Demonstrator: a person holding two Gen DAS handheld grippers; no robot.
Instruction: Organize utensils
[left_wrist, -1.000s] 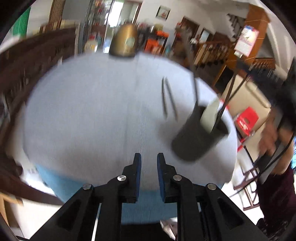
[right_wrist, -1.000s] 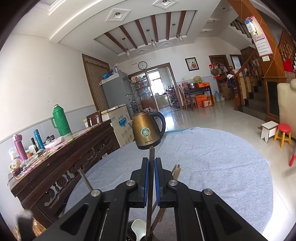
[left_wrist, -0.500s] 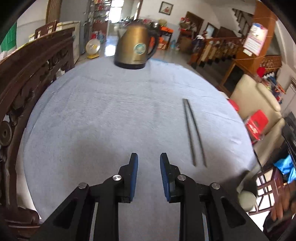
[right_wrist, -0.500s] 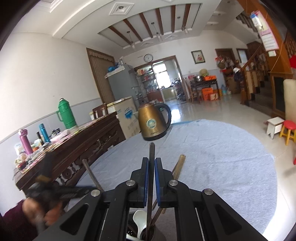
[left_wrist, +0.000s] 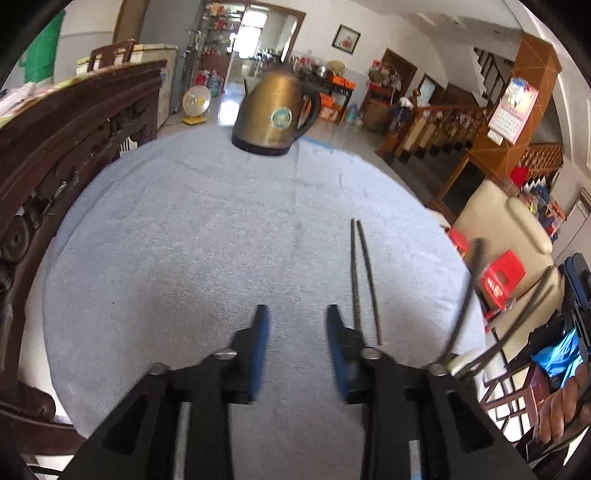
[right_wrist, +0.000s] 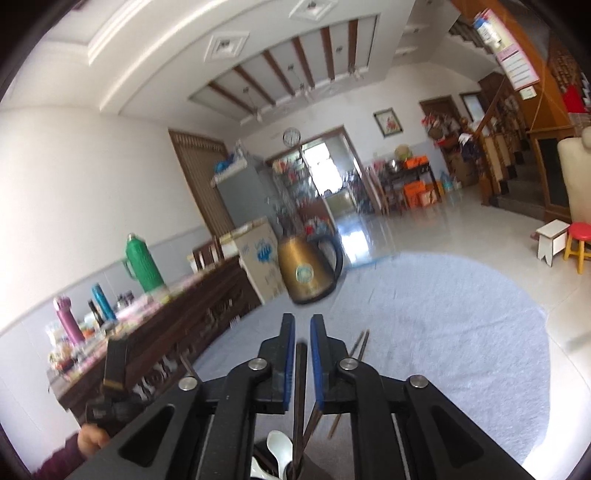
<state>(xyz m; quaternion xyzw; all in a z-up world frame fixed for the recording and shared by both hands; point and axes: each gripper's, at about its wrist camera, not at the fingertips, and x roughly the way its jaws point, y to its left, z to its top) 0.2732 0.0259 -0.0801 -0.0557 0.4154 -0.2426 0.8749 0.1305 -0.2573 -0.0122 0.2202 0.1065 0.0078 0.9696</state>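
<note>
The right gripper (right_wrist: 303, 332) has been parted slightly, releasing the dark utensil (right_wrist: 300, 373) into the holder below. The left gripper (left_wrist: 295, 325), widened and empty, is positioned beside the chopsticks (left_wrist: 364, 280) on the cloth (left_wrist: 184, 240); these are judged next.

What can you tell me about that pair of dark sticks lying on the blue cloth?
The chopsticks are two thin, dark, straight rods, metal or dark wood by their look. They lie flat, side by side on the cloth, tips nearly together at the far end and spreading slightly toward the camera. Their near ends sit just right of the open left gripper, whose right finger hides one end. Nothing grips them. The kettle stands well beyond.
</note>
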